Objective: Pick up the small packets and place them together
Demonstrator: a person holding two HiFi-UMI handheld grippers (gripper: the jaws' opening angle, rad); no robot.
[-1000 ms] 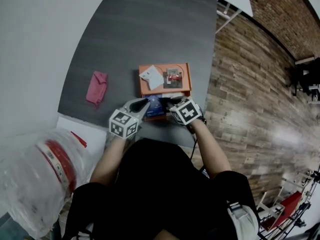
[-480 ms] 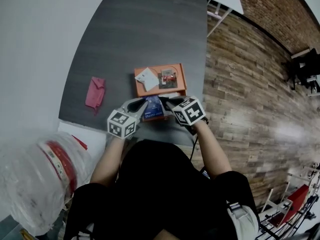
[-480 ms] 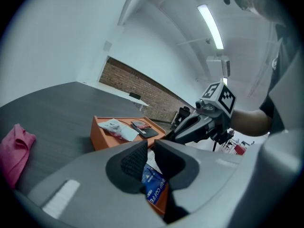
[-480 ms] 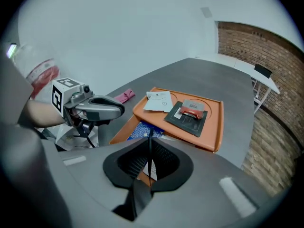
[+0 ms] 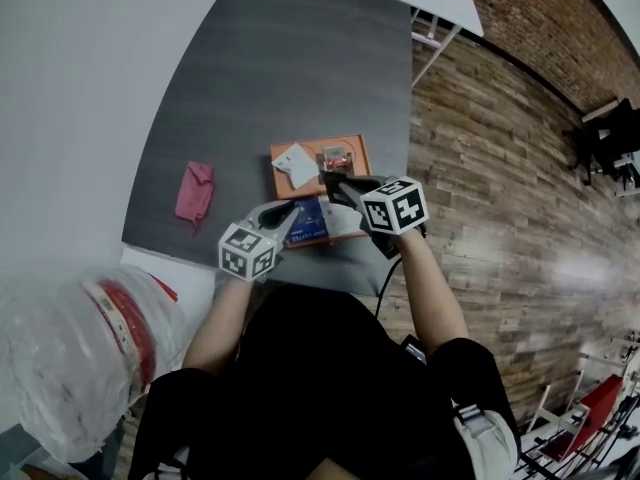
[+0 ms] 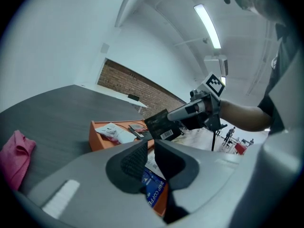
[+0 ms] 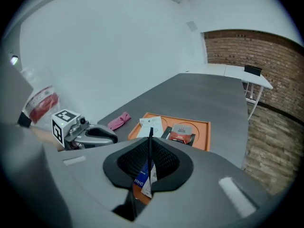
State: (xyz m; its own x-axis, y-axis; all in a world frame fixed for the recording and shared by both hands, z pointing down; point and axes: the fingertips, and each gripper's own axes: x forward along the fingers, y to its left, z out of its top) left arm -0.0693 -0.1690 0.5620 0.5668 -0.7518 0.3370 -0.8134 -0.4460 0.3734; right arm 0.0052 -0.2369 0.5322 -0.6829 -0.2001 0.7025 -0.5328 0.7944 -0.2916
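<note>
My right gripper [image 7: 149,156] pinches a thin, flat black packet [image 6: 160,126] edge-on between its ribbed pads. My left gripper [image 6: 149,158] has its jaws slightly apart above a glossy blue packet [image 6: 154,189]. Beyond them, an orange tray [image 7: 202,132] holds a white packet [image 7: 151,126] on the matte grey table [image 5: 280,68], with a brick wall [image 7: 247,51] behind.

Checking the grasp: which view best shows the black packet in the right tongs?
The left gripper view: the black packet faces that camera, barcode visible, pinched by the right tongs. The right gripper view shows only its thin edge; the head view shows only a small dark sliver.
</note>
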